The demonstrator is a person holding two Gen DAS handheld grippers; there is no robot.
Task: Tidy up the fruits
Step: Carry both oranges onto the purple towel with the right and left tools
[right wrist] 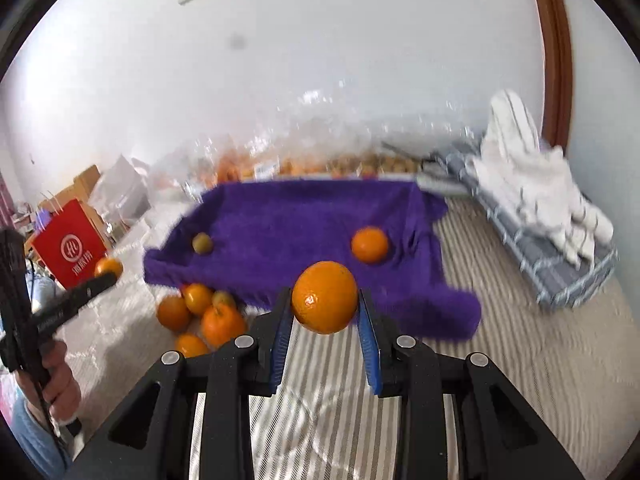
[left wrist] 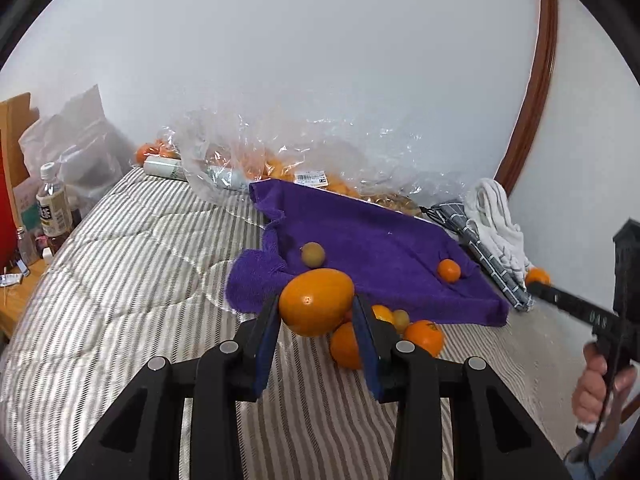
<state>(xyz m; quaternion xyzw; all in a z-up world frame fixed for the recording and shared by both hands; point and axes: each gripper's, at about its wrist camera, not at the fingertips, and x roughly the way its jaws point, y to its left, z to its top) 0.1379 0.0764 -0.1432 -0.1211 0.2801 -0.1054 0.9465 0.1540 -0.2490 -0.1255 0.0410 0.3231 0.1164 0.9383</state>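
Note:
In the left wrist view my left gripper (left wrist: 316, 306) is shut on an orange (left wrist: 316, 302), held above a small heap of oranges (left wrist: 425, 336) on the striped bedding. In the right wrist view my right gripper (right wrist: 325, 300) is likewise shut on an orange (right wrist: 325, 297), lifted over the bed. A purple towel (left wrist: 380, 256) (right wrist: 304, 220) lies spread ahead of both grippers. On it sit a small orange (left wrist: 449, 271) (right wrist: 370, 244) and a greenish fruit (left wrist: 313, 255) (right wrist: 202, 243). The heap of oranges (right wrist: 200, 312) shows at the towel's near left edge.
A clear plastic bag of fruit (left wrist: 288, 160) lies behind the towel against the white wall. Folded grey and white cloths (right wrist: 536, 208) rest at the right. Bottles (left wrist: 52, 204) and a red paper bag (right wrist: 68, 248) stand off the bed's left side.

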